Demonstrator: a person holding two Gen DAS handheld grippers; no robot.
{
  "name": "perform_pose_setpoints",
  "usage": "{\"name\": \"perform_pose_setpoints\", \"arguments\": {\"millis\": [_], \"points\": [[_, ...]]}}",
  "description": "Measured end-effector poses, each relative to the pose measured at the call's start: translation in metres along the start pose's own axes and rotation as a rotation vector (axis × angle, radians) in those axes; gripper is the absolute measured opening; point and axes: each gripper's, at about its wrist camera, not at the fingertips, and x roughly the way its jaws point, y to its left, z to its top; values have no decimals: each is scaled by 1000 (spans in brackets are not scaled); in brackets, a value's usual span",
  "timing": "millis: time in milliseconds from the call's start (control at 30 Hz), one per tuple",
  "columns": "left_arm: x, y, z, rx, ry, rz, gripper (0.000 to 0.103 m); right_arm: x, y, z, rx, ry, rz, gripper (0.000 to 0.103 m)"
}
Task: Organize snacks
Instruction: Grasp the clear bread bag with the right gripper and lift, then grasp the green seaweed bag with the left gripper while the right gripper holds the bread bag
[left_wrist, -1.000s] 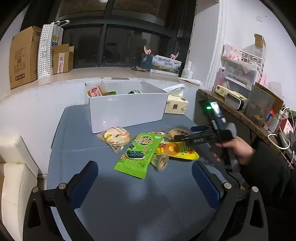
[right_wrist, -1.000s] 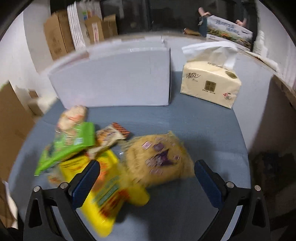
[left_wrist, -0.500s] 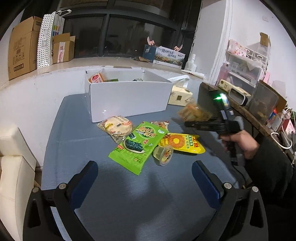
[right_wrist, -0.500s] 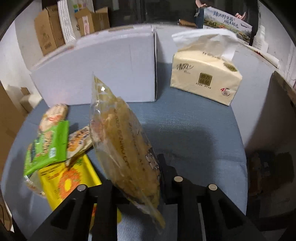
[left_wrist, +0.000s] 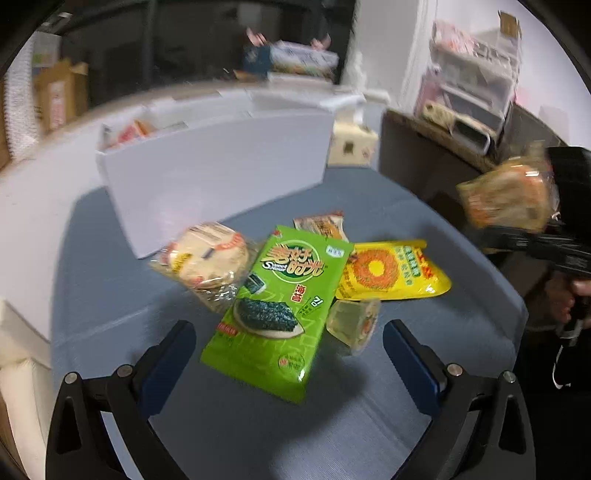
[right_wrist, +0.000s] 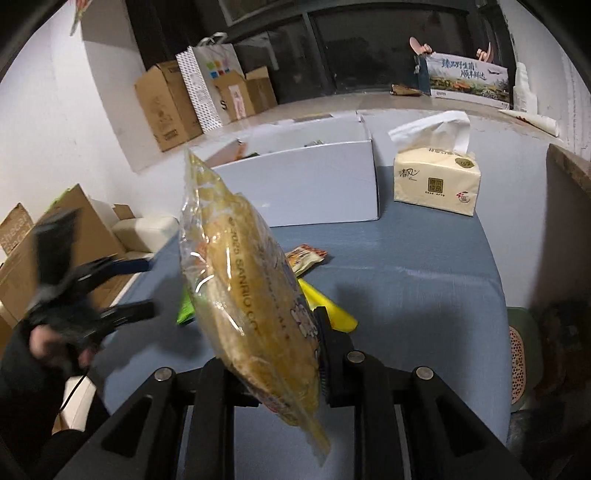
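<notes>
In the left wrist view, the left tool (left_wrist: 290, 345) stands spread wide and empty above the blue surface (left_wrist: 424, 424), its fingers bracketing the green seaweed pack (left_wrist: 282, 306) and the jelly cup (left_wrist: 354, 325). A round cracker pack (left_wrist: 205, 260), a yellow pack (left_wrist: 391, 271) and a small orange-striped packet (left_wrist: 321, 227) lie crowded together, partly overlapping; if this tool comes down here, it could likely catch two packs at once or tip the cup. At the right edge the right tool carries a clear-wrapped pastry (left_wrist: 508, 197) in the air, well apart from the white box (left_wrist: 221, 173). In the right wrist view, the right tool (right_wrist: 277, 363) is pressed together, pinching that pastry (right_wrist: 247, 280) low on its wrapper, so most of the bag stands tall above the grip; the slick film could slip or the bag could swing and catch the rim of the white box (right_wrist: 314, 181). The left tool (right_wrist: 122, 288) is close on the left, blurred, so the two could collide over the pile.
</notes>
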Motion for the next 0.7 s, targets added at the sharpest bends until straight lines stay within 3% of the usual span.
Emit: {"name": "perform_pose_setpoints", "arguments": {"millis": [133,333,433,567,633,667,700], "points": [[31,11,5,49,69,-56,103,-16,3,-9,12,-22,11,23],[39,27,11,58,89,-180,103,-19,0,-16,31,-19,20,23],[44,31,9,53,111,-189,103,-16,0,-18,34,-11,22,23],[54,18,3,136,127,-128,103,-10,2,-19,34,3,22,23],[55,12,2,151,105,-100,92,-8,5,-20,29,10,24,23],[54,11,3,158,93,-78,70,-7,7,-20,24,13,23,23],[52,11,3,156,82,-53,71,-7,8,-20,20,16,25,23]]}}
